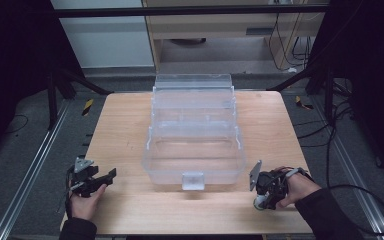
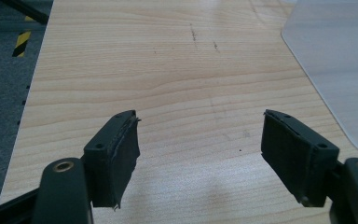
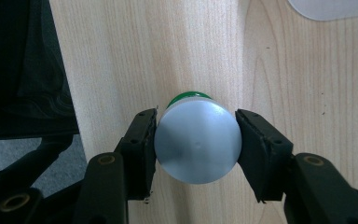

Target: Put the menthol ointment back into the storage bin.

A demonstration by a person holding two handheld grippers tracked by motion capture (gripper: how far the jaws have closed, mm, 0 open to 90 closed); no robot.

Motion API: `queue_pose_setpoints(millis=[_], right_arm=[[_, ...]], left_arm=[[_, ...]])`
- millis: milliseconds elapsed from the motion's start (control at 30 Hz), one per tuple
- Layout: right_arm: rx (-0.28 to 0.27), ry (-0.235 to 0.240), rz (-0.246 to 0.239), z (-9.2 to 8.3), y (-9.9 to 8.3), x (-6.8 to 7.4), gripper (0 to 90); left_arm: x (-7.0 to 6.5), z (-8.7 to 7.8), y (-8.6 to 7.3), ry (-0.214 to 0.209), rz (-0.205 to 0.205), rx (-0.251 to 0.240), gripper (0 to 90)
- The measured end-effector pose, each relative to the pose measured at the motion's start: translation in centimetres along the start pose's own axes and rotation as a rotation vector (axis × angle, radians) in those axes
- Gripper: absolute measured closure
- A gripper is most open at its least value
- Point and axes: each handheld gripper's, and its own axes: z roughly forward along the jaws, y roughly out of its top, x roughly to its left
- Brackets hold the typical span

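Observation:
A small green bottle with a white round cap (image 3: 198, 142) stands on the wooden table (image 1: 125, 130) near its front right edge. My right gripper (image 3: 196, 115) points down over it, its two pads pressed against the sides of the cap. In the high view this bottle (image 1: 260, 203) shows under the right gripper (image 1: 263, 198). A clear plastic storage box (image 1: 151, 167) sits in the middle of the table with its lid (image 1: 192, 86) swung open at the back. My left gripper (image 2: 199, 116) stands open over bare wood at the front left (image 1: 107, 180), with nothing between its jaws.
The box has a clear latch tab (image 1: 193, 180) on its front wall. A rounded corner of the box (image 2: 335, 56) lies ahead and right of the left gripper. Dark floor, metal rails and cables surround the table.

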Motion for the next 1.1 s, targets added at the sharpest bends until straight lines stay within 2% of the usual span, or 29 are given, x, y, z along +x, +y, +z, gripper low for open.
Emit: queue_pose_setpoints(millis=[167, 233, 400, 467, 533, 700, 1100], right_arm=[[0.003, 0.000, 0.001, 0.0, 0.0, -0.1, 50.2], [0.013, -0.002, 0.013, 0.0, 0.1, -0.1, 50.2], [-0.006, -0.017, 0.053, -0.1, 0.1, -0.4, 50.5], [-0.014, -0.010, 0.079, -0.3, 0.1, -0.5, 50.6], [-0.014, -0.010, 0.085, -0.4, 0.0, -0.6, 50.6], [-0.051, -0.023, 0.132, -1.4, 0.1, -0.8, 50.6], [-0.097, -0.019, 0.188, -3.9, 0.4, -1.3, 50.6]], left_arm=[[0.0, -0.1, 0.1, -0.003, -0.007, -0.006, 27.2], [0.0, -0.1, 0.0, -0.001, -0.006, -0.001, 27.2], [0.0, 0.0, 0.0, 0.000, -0.002, 0.000, 27.2], [-0.1, 0.1, 0.1, -0.001, 0.003, 0.002, 27.2], [-0.1, 0.1, 0.1, -0.001, 0.004, 0.003, 27.2], [-0.1, -0.1, 0.2, 0.003, 0.002, -0.004, 27.2], [-0.3, 0.1, 0.2, 0.005, 0.009, 0.007, 27.7]])
